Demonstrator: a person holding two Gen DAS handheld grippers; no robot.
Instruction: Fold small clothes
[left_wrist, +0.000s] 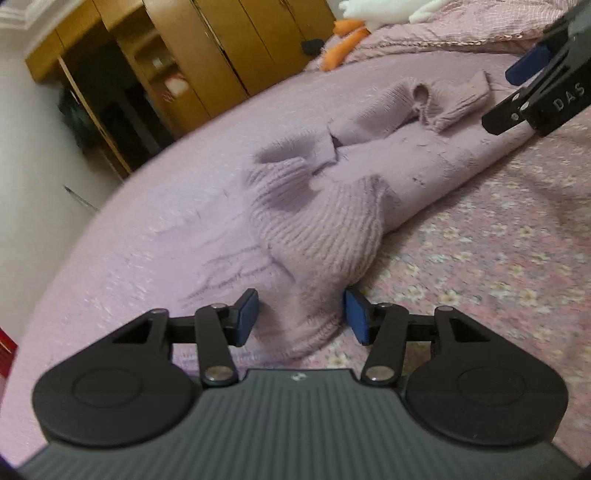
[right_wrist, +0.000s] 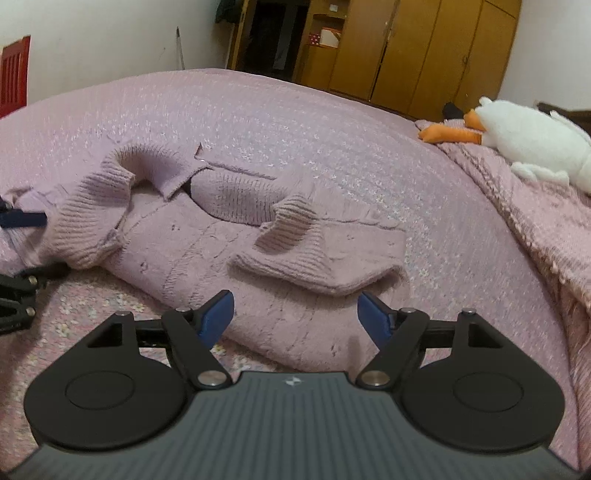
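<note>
Both pairs of jaws are seen standing open, and nothing is gripped by either. On the left gripper the blue pads are parted to a moderate width, and a ribbed end of the lilac knitted sweater is seen lying between them; a small gap shows at each side, so the knit is not pressed. On the right gripper the blue pads are spread wider, and the near edge of the sweater is framed between them without being touched.

The sweater is laid on a pink bedspread, partly folded: its sleeves are turned in across the body, with the ribbed cuffs curled upward. In the left wrist view the right gripper is seen at the garment's far end, near the collar; in the right wrist view the left gripper is seen at the far left edge, just beside a ribbed cuff.

A white plush goose with orange feet is seen lying on the bed, well apart from the sweater. A wooden wardrobe is seen standing against the wall behind the bed, and a red chair is seen at the left edge.
</note>
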